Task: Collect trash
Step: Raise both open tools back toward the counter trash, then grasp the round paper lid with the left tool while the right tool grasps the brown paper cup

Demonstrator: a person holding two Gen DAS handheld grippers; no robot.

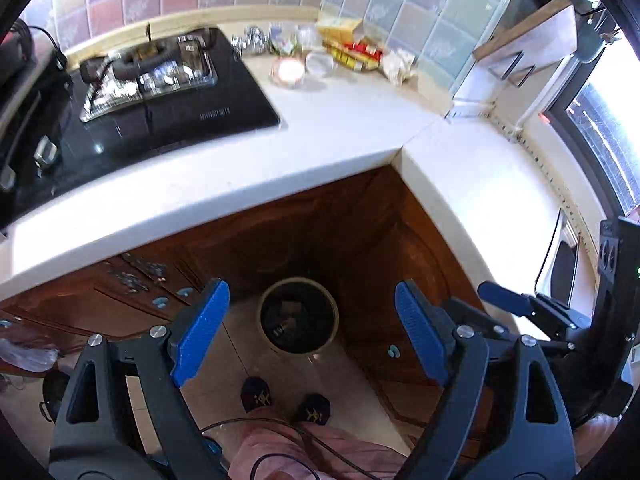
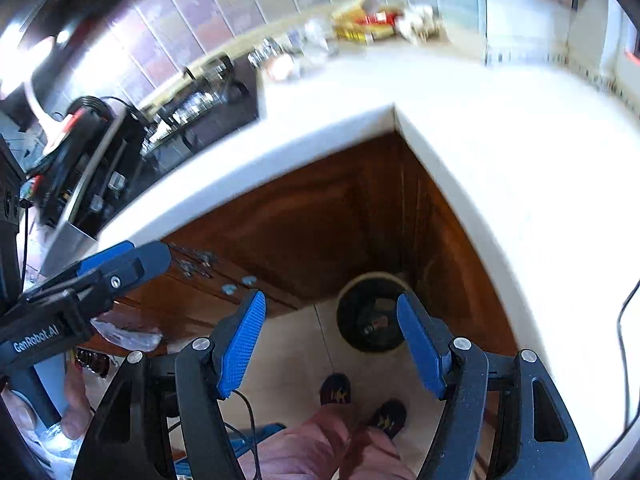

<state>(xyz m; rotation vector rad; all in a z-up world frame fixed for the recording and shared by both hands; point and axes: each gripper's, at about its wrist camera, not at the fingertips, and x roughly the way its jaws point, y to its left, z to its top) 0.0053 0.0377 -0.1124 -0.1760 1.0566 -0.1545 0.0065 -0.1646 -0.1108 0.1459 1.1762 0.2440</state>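
A: Where is the trash lying?
B: The trash (image 1: 352,54) is lying on the tabletop (image 1: 360,128), well beyond both grippers.
A: Fingers?
B: Left gripper (image 1: 312,332) and right gripper (image 2: 332,344) are standing spread, holding nothing, above the bin (image 1: 298,316).

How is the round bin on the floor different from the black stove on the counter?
The bin is round, while the stove is a flat slab with straight edges. The bin stands low on the floor in the cabinet corner; the stove sits up on the white counter. The bin is open with scraps inside; the stove carries shiny metal burner parts on top. Both look dark.
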